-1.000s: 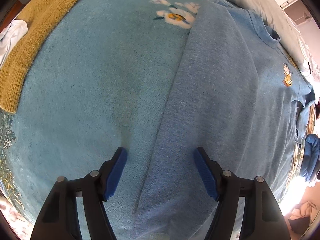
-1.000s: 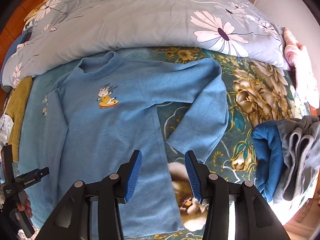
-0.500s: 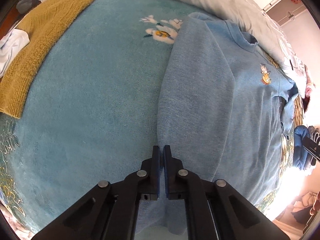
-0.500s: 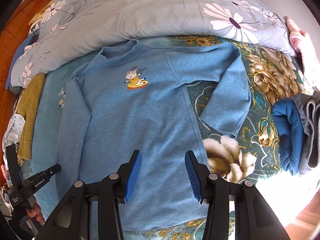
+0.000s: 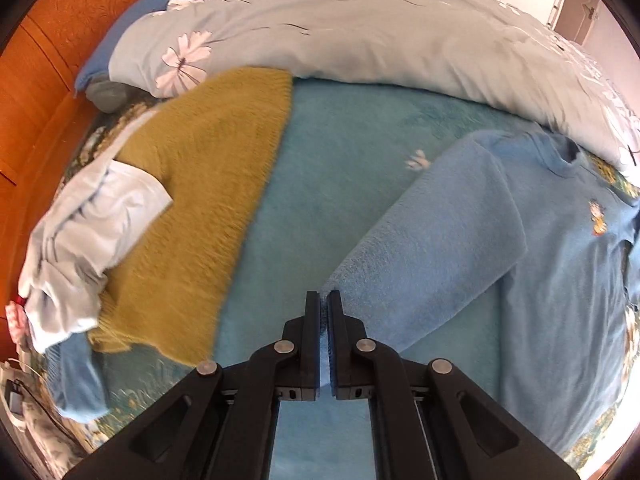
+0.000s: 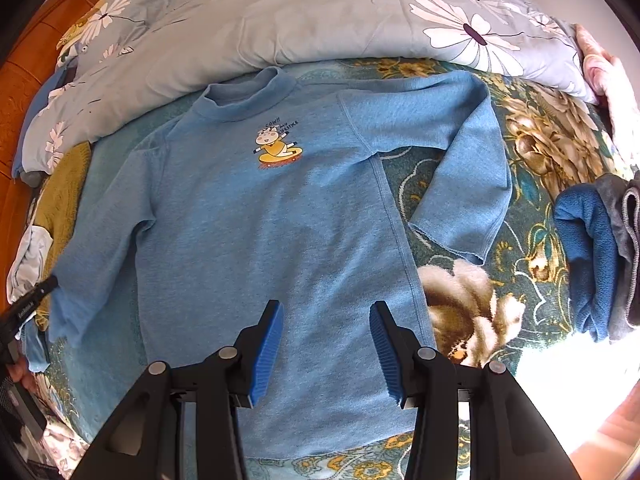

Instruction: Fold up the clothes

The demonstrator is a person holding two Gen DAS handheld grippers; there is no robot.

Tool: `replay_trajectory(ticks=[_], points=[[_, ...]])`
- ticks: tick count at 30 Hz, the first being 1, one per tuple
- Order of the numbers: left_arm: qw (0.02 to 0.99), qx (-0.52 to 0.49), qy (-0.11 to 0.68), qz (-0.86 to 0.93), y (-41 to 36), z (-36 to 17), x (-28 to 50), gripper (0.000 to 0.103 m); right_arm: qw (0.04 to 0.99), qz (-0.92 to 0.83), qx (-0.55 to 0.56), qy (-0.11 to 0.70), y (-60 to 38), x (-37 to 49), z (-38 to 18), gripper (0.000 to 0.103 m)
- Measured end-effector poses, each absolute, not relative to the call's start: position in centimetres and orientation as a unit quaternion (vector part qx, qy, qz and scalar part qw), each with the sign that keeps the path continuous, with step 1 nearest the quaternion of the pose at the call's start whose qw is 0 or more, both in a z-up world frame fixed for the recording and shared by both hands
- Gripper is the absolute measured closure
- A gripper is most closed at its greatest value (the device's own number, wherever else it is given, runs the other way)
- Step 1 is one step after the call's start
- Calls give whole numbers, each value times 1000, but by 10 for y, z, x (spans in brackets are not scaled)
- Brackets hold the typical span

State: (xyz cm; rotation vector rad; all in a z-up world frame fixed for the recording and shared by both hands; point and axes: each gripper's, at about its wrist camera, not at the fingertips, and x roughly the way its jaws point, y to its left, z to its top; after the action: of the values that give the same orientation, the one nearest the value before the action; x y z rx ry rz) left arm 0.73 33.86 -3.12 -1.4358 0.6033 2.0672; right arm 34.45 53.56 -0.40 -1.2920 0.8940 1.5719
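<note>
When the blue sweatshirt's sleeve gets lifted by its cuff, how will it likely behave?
Likely floppy: the blue sweatshirt lies limp, and its sleeve already drapes from the shut left hand-held gripper. Probably light, since a cuff pinch raises it. Its fuzzy knit may cling to the teal blanket rather than slide.

Spread fingers over sweatshirt, apparently untouching

I am working in a home bedroom, on top of a bed. A pale blue duvet printed with white daisies is bunched along the far side, a teal floral blanket covers the mattress, and a carved wooden headboard stands at my left. Folded clothes are stacked at my right.
</note>
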Motion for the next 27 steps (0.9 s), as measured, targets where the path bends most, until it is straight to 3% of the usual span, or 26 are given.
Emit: replay_trajectory(ticks=[10,22,26,27], points=[[236,-515,265,780,369,-53,-72,100,449,608,-539,371,545,350,-22,55],[232,-571,243,749,363,-84,-62,97,462,597,-537,377,552,357,-24,55],[248,-565,225,754,357,-70,-47,58,468,597,-531,377,552,358,-20,55],[256,-559,223,756,358,-65,-42,52,469,597,-530,377,552,359,-19,55]])
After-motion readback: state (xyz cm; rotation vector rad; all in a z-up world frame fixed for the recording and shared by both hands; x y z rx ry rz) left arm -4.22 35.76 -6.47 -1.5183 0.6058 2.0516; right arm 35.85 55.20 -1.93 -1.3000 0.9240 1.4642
